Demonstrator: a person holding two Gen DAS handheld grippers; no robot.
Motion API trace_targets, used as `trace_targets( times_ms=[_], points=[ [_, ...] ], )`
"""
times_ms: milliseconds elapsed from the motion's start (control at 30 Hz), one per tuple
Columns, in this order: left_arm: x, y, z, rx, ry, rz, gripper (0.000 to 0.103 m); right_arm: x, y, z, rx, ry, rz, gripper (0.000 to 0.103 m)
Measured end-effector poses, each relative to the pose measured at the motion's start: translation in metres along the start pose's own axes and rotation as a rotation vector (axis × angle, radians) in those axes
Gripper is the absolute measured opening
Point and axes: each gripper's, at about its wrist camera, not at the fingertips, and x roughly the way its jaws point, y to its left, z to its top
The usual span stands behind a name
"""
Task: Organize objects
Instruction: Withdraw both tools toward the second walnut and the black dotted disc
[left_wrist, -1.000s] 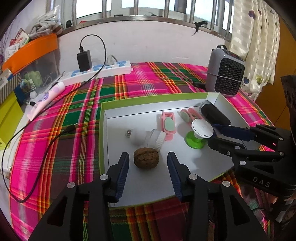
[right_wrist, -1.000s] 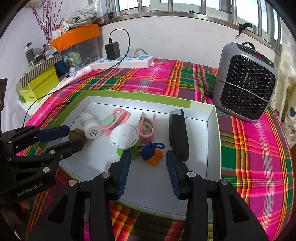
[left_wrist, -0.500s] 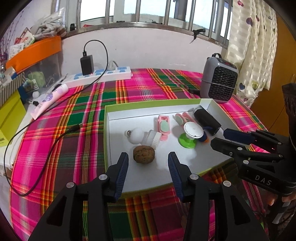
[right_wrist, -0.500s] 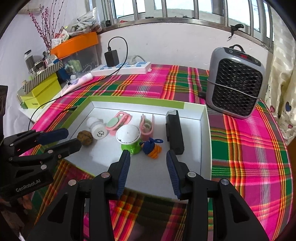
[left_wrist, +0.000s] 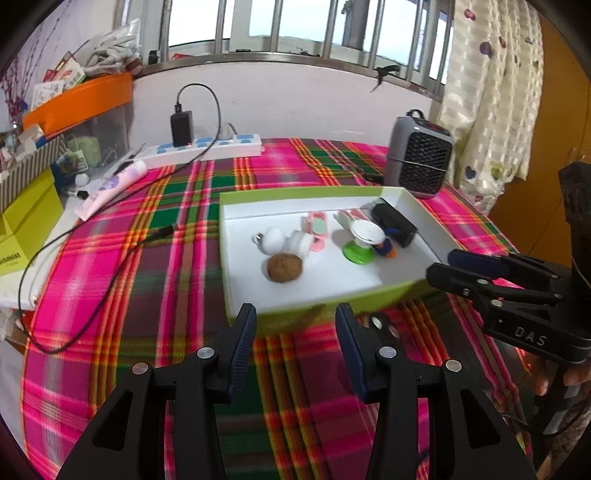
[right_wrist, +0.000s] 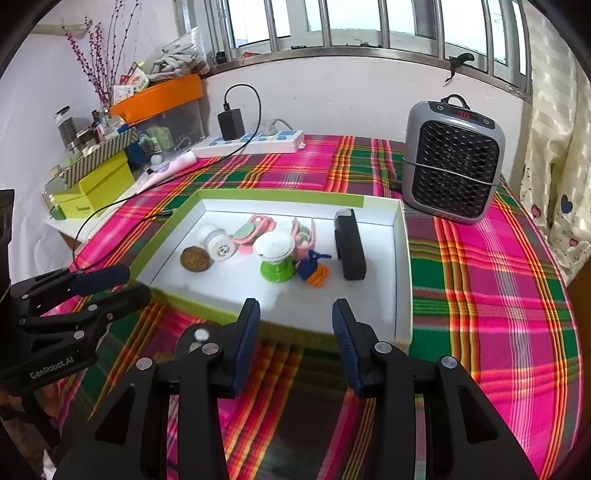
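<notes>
hovering over the plaid tabletop (left_wrist: 155, 369), the left gripper (left_wrist: 295, 325) and right gripper (right_wrist: 295, 321) are both spread wide and hold nothing. ahead of them sits the green-rimmed tray (right_wrist: 402, 266), keeping the small objects together: walnut (left_wrist: 284, 267) nearest the left gripper, green-footed cup (right_wrist: 276, 254) and black case (right_wrist: 350, 245) beyond the right. the sorting looks done.

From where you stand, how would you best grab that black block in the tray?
Probably across the long flat sides of the black block, at its middle, coming from above. It lies flat and narrow, with bare tray on its right; the orange-and-blue toy crowds its left.
</notes>
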Motion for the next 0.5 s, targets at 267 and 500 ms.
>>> trace_targets(
  times_ms=[267,500],
  points=[
    [-0.006,-0.010,-0.018,0.017,0.031,-0.093,0.047,-0.010,0.005,-0.013,0.004,-0.002,0.001,0.042],
    [-0.001,-0.024,-0.029,0.048,0.066,-0.131,0.048,-0.014,0.004,-0.018,0.019,-0.004,0.001,0.042]
  ],
)
